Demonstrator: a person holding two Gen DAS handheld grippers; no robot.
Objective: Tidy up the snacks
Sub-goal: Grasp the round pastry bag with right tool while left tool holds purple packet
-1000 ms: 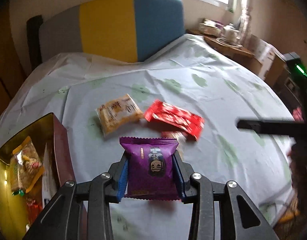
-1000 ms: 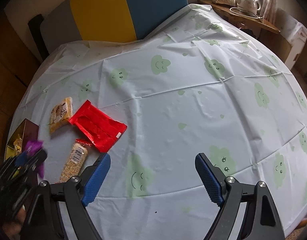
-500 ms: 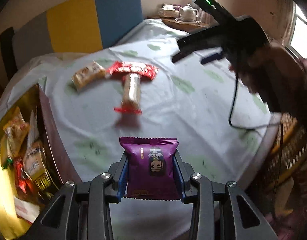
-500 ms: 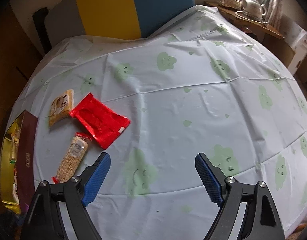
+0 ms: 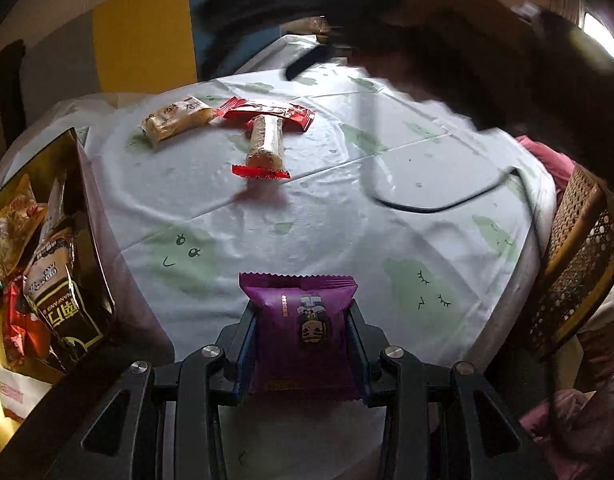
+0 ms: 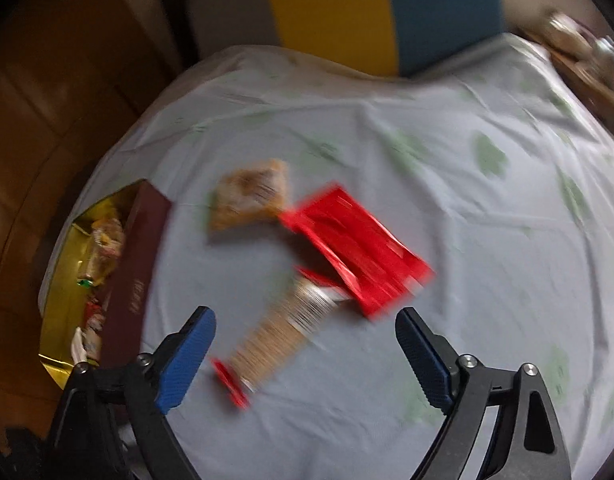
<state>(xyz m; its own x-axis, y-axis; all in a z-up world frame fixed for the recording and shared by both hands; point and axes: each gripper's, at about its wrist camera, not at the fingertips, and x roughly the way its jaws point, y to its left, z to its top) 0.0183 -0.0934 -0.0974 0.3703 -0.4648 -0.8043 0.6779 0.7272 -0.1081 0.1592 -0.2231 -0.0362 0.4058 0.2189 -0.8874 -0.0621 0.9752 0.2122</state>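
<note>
Purple snack pack (image 5: pixel 303 332): clamped in my left claw (image 5: pixel 303 344), above table (image 5: pixel 327 232) near gold box (image 5: pixel 87 216) at left edge. Right claw (image 6: pixel 305 354): jaws just widened, empty, over grain bar (image 6: pixel 279 336). Risk: red wrapper (image 6: pixel 359 248) overlaps bar, could be caught in same grip.

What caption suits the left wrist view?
Left gripper holds purple snack packet beside the gold snack box.
</note>
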